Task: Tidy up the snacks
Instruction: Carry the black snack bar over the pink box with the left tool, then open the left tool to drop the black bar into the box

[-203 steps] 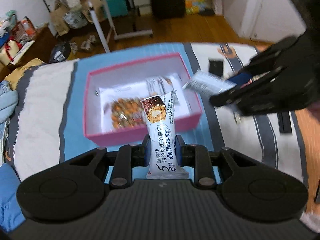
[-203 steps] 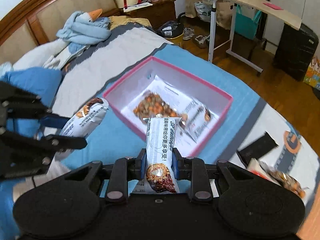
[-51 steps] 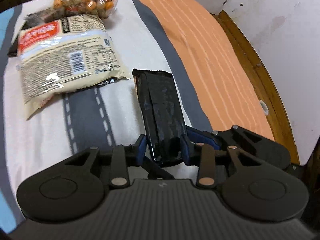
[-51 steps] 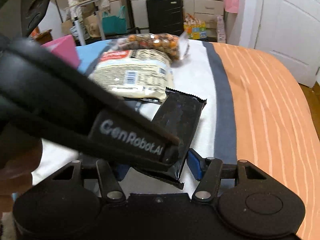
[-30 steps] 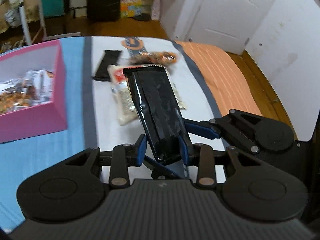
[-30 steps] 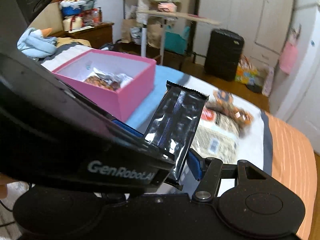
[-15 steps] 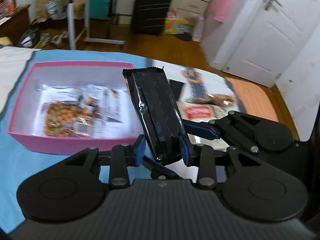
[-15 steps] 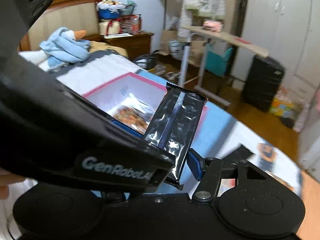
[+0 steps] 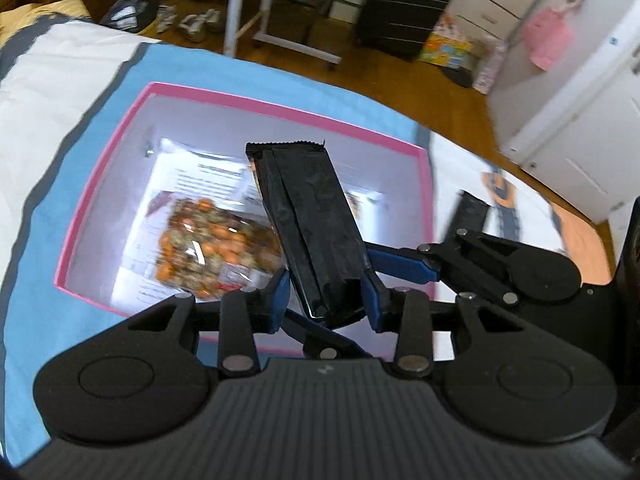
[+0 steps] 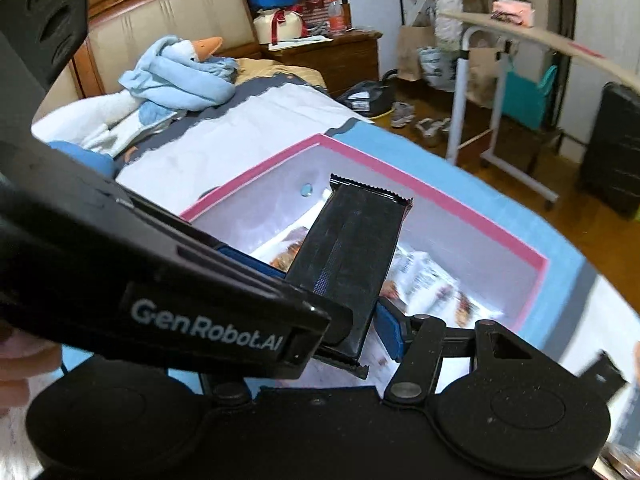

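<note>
Bedroom clutter rings the scene: a wooden headboard, a black hard-shell suitcase [image 9: 404, 4] on the brown floorboards, a white-framed rolling desk [image 10: 496, 92], and a blue-and-white plush goose [image 10: 176, 76] lying on the bed. On the bed's blue, white and grey striped cover [image 9: 52, 100] sits a shallow pink cardboard box with a pale lining [image 9: 426, 184], holding a clear bag of orange and brown mixed nuts [image 9: 208, 248] on top of white printed snack wrappers [image 9: 212, 184]. Above the box's open top, a long glossy black foil snack packet [image 9: 308, 228] with crimped ends is raised, its far end tilted up over the box interior. The left gripper [image 9: 324, 300] has its blue pads on either side of the packet's near end, and its jaws are opening at a narrow spread while the packet is between them. The right gripper [image 10: 348, 332] comes in from the side and has the same packet between its blue pads at a middling spread; its left finger is hidden behind the left tool's body, so whether it presses cannot be told. Another black packet [image 9: 472, 212] lies on the white stripe beyond the box, to its right in the left wrist view.
</note>
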The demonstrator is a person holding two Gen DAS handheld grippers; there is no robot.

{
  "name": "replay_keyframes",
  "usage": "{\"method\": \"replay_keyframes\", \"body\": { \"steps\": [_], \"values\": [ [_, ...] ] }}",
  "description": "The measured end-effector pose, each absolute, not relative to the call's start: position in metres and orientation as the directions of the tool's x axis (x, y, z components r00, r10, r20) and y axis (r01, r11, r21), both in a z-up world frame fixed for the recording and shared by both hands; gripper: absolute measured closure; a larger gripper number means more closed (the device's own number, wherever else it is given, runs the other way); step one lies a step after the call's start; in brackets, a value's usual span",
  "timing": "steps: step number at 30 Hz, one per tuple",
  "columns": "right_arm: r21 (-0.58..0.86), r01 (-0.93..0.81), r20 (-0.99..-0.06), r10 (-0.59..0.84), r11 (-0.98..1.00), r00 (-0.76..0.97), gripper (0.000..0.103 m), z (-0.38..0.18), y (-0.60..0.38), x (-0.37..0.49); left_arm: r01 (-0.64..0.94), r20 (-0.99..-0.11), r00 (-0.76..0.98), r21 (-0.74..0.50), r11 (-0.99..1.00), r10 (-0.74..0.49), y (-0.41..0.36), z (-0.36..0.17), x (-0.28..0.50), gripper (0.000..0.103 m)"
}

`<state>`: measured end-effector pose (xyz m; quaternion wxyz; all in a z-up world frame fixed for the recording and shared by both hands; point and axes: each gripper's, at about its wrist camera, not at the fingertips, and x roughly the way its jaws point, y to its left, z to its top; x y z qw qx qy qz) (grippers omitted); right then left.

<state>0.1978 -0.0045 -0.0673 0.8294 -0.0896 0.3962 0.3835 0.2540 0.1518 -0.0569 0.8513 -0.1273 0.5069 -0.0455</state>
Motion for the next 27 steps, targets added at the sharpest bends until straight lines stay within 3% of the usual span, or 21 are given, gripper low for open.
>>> {"method": "replay_keyframes", "body": {
  "steps": [8, 14, 19, 27],
  "values": [
    [0.224, -0.722, -0.737, 0.599, 0.654, 0.314, 0.036, -0.099, 0.015, 0.220, -0.097, -0.879, 0.445, -0.236, 0.967, -0.170, 0.172, -0.090, 0.276, 0.063],
    [0.119, -0.734, -0.781, 0.519, 0.669, 0.346, 0.029, -0.107, 0.023, 0.239, -0.112, -0.865, 0.497, -0.135, 0.985, -0.061, 0.176, -0.087, 0.269, 0.053],
    [0.084, -0.733, -0.728, 0.544, 0.675, 0.418, 0.028, -0.075, -0.007, 0.209, 0.007, -0.821, 0.566, -0.082, 0.997, -0.072, 0.164, -0.055, 0.234, 0.053],
    [0.024, -0.662, -0.736, 0.462, 0.749, 0.495, 0.028, -0.023, -0.075, 0.157, 0.135, -0.774, 0.614, -0.092, 0.987, -0.156, 0.133, -0.006, 0.182, 0.046]
  ]
}}
